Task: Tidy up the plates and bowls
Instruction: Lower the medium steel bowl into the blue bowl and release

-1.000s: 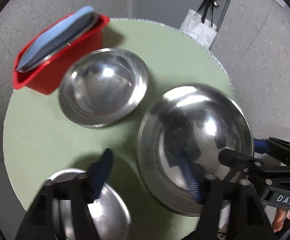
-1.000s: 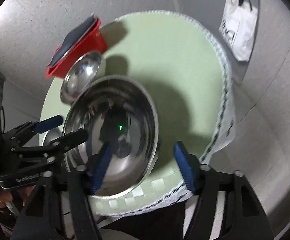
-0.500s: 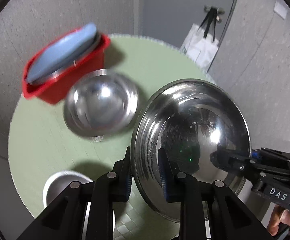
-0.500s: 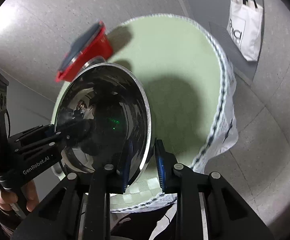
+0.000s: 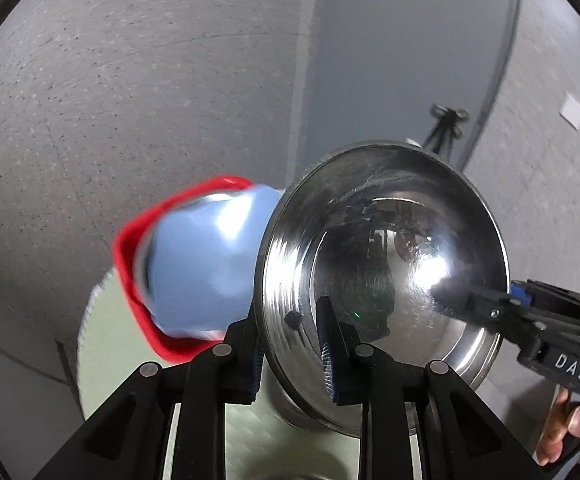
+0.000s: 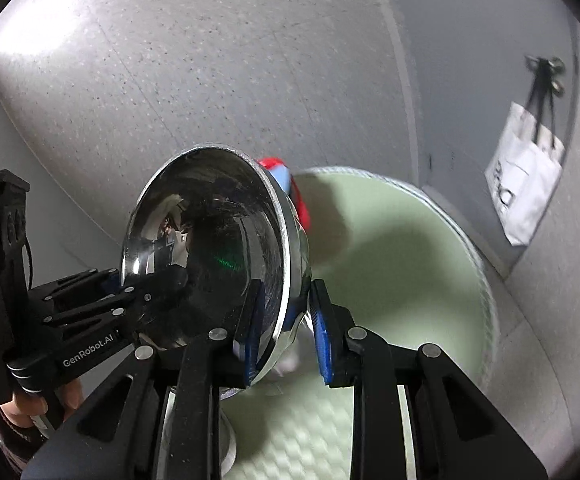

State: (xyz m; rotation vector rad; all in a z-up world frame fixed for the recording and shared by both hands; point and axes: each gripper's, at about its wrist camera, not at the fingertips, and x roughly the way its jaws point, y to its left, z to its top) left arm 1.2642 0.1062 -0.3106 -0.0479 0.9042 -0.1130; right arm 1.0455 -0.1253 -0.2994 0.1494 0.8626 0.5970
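- Bowl (image 5: pixel 382 280) held on edge above the table (image 6: pixel 402 272), rim pinched on two opposite sides; left gripper (image 5: pixel 290 344) pressed onto the near-left rim, right gripper (image 6: pixel 283 320) pressed onto the opposite rim, one pad inside and one outside in each case.
- Step in hand, as judged: carrying the bowl to the red bin (image 5: pixel 129 264) at the table's far left edge; both grips should move together so the rim does not twist or slip; the tilt is best matched to the blue plate (image 5: pixel 201 264) already leaning in the bin.
- Appearance: polished steel, deep and round, broad flat rim, mirror-like inside with fine scratches and a bright glare spot; likely slippery under the pads.
- A second steel dish (image 5: pixel 318 476) shows only as a sliver at the near edge; its kind cannot be told.
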